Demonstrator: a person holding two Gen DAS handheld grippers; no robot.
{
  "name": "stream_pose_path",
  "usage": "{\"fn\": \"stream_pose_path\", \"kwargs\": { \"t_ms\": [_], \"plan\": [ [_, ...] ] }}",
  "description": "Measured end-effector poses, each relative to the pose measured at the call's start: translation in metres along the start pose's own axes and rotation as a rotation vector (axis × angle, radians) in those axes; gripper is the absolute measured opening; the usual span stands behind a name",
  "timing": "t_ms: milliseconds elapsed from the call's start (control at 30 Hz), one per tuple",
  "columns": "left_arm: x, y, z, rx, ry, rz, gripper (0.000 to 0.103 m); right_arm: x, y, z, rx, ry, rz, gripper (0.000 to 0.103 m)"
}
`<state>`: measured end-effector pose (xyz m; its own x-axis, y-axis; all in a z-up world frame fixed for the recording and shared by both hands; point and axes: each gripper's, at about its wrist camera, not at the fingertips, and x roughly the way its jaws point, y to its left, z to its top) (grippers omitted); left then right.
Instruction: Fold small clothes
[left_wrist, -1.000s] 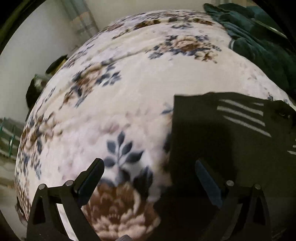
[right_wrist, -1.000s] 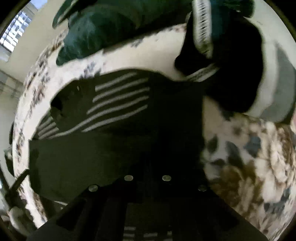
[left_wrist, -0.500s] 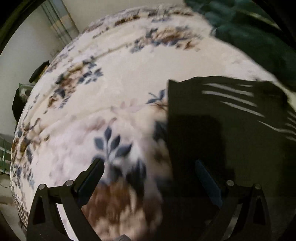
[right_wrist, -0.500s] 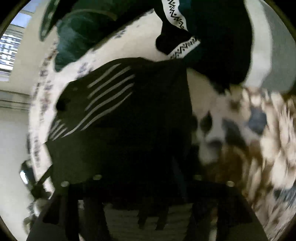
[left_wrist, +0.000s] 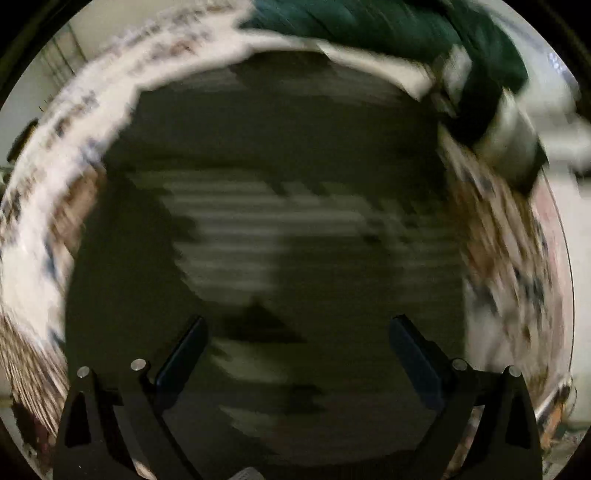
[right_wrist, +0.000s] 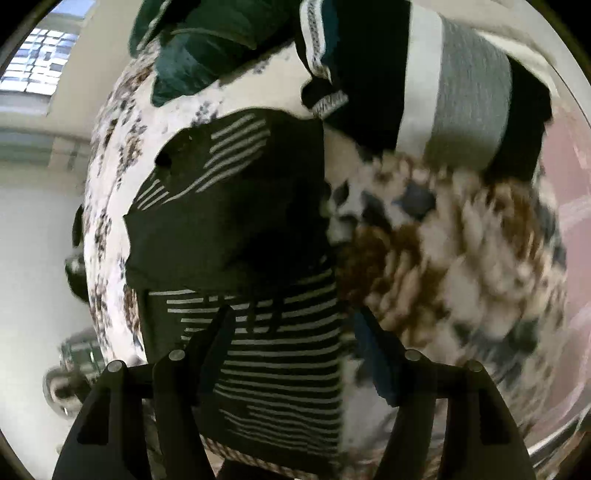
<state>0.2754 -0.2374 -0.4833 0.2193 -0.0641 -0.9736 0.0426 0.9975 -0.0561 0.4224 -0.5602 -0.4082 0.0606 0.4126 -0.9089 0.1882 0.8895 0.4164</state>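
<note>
A small black garment with thin white stripes (right_wrist: 236, 229) lies on a floral blanket (right_wrist: 461, 266). Its near part is folded over, with a striped panel (right_wrist: 288, 369) showing between my fingers. My right gripper (right_wrist: 295, 328) is open just above that near part, holding nothing. In the left wrist view the same garment (left_wrist: 266, 229) fills the frame and is heavily blurred. My left gripper (left_wrist: 295, 350) is open above it and empty.
A dark green garment (right_wrist: 207, 40) lies crumpled at the far end of the blanket. A black, white and grey folded piece (right_wrist: 458, 103) lies at the far right. The green pile also shows in the left wrist view (left_wrist: 388, 29). A window (right_wrist: 33, 62) is at far left.
My right gripper has opened and let go of the garment, which now lies with its near part folded over. My left gripper has swung fast to the right, over the garment.
</note>
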Motion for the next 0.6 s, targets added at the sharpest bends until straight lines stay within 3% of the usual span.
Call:
{"fn": "stream_pose_path", "kwargs": {
  "t_ms": [100, 233, 367, 467, 533, 567, 600],
  "plan": [
    [0.018, -0.061, -0.037, -0.031, 0.070, 0.004, 0.100, 0.001, -0.015, 0.040, -0.059, 0.016, 0.001, 0.068],
    [0.040, -0.106, -0.062, -0.070, 0.116, 0.016, 0.100, 0.038, -0.020, 0.091, -0.143, 0.084, 0.027, 0.068],
    [0.059, -0.141, -0.077, -0.007, 0.106, 0.070, 0.100, 0.092, -0.022, 0.136, -0.197, 0.117, -0.004, 0.068],
    [0.088, -0.162, -0.084, 0.080, 0.135, 0.166, 0.100, 0.123, -0.029, 0.156, -0.203, 0.130, -0.039, 0.068],
    [0.093, -0.167, -0.082, 0.089, 0.109, 0.199, 0.100, 0.138, -0.032, 0.163, -0.209, 0.149, -0.036, 0.068],
    [0.092, -0.165, -0.079, 0.077, 0.089, 0.197, 0.095, 0.144, -0.033, 0.165, -0.209, 0.159, -0.026, 0.068],
    [0.089, -0.164, -0.077, 0.058, 0.067, 0.193, 0.077, 0.148, -0.032, 0.166, -0.210, 0.165, -0.013, 0.068]
  ]
}}
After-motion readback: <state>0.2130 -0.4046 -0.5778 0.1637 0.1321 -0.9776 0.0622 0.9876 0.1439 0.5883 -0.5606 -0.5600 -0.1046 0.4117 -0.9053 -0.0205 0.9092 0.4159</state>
